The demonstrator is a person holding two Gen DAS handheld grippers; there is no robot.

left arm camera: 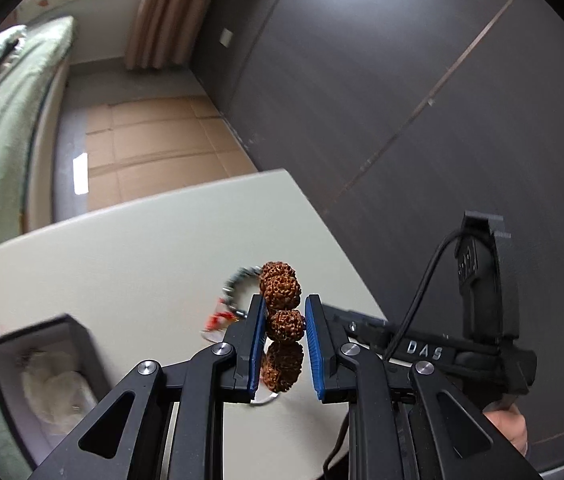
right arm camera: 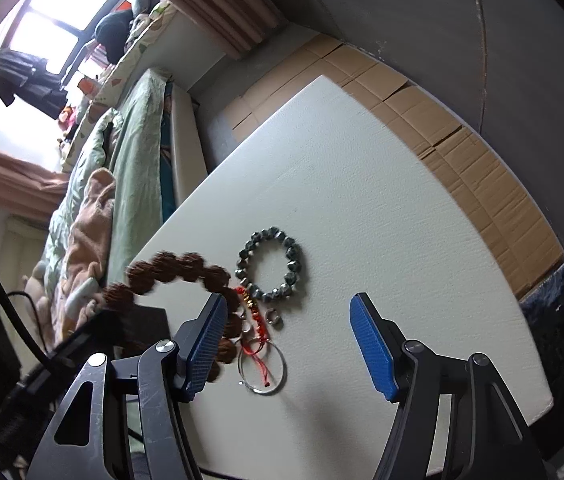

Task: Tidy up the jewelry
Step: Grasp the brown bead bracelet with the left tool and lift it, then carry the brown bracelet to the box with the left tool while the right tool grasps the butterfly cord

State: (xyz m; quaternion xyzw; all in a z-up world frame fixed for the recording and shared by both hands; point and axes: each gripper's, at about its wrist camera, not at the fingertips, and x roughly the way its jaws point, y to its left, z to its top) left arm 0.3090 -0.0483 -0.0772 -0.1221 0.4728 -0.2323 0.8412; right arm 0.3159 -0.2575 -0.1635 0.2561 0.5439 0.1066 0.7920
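My left gripper (left arm camera: 284, 326) is shut on a brown rough-bead bracelet (left arm camera: 282, 298) and holds it above the white table (left arm camera: 122, 264). The same bracelet (right arm camera: 178, 270) hangs blurred at the left of the right wrist view. My right gripper (right arm camera: 288, 326) is open and empty above the table. Under it lie a grey-green bead bracelet (right arm camera: 270, 270), a red cord bracelet (right arm camera: 254, 320), a small silver ring (right arm camera: 274, 318) and a thin silver bangle (right arm camera: 262, 372). An open dark jewelry box (left arm camera: 42, 380) with a white lining stands at the lower left.
The white table (right arm camera: 382, 240) ends at edges near flattened cardboard (right arm camera: 462, 140) on the floor. A bed with green bedding (right arm camera: 130, 152) lies to the left. A dark wall panel (left arm camera: 402, 80) stands behind the table.
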